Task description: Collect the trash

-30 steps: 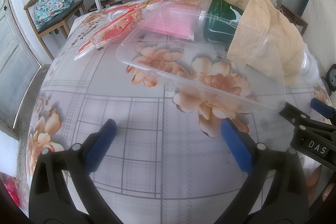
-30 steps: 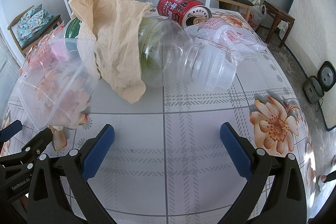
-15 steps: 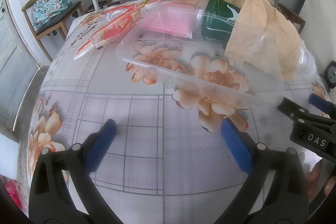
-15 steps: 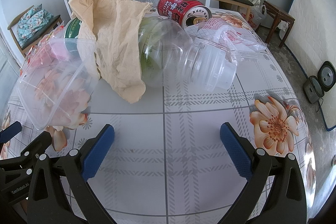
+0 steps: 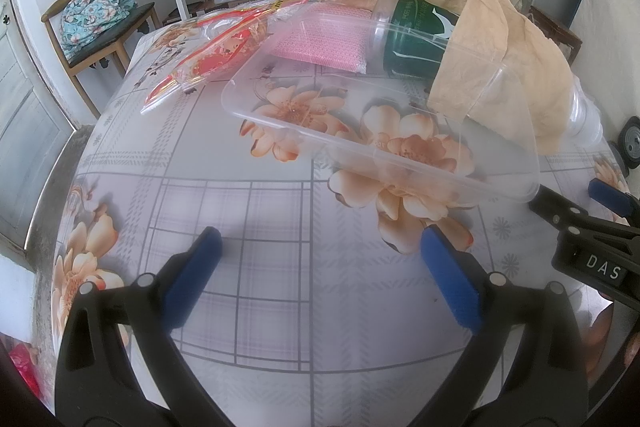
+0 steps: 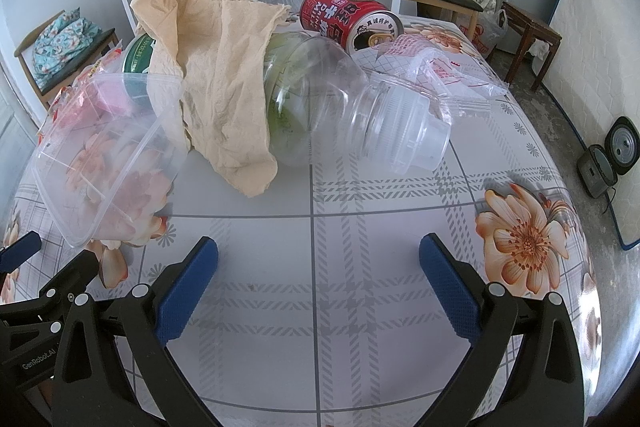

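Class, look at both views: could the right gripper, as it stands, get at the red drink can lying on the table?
Probably not directly. The right gripper is open, but the clear plastic jar and crumpled tan paper lie between it and the red drink can, so it would likely have to go over or around them.

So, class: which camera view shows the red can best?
The right wrist view: the red can lies on its side behind the clear jar, label and top visible. The left wrist view shows none of it.
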Motion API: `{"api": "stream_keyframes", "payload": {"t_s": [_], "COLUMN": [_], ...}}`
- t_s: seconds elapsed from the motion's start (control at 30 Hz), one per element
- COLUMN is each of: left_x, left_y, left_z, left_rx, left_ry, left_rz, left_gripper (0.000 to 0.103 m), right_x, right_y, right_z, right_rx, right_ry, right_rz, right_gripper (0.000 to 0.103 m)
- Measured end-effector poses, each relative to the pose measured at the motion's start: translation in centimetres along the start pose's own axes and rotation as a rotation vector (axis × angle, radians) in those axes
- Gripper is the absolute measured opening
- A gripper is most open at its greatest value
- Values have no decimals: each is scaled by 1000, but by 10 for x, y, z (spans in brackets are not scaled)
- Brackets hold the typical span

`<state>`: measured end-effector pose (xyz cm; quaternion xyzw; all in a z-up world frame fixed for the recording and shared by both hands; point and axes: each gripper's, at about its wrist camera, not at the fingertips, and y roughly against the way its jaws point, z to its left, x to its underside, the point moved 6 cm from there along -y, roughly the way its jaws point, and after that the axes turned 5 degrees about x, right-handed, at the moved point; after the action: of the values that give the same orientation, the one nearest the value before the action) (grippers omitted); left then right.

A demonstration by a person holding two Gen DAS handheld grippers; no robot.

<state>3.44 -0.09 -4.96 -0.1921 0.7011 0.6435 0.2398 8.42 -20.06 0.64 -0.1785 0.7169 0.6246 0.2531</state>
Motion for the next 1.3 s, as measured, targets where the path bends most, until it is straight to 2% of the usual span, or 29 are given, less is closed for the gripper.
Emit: {"api": "stream_keyframes", "payload": {"t_s": [1.3], "left_x": [4], "left_y": [3], "left_z": [1], "left_rx": [0], "left_ry": [0], "left_rz": [-1], "left_gripper": [96], "right_x": [0], "right_y": [0], "right_z": [0], "right_rx": [0], "right_ry": [0], "right_rz": [-1], "right_gripper": [97]}}
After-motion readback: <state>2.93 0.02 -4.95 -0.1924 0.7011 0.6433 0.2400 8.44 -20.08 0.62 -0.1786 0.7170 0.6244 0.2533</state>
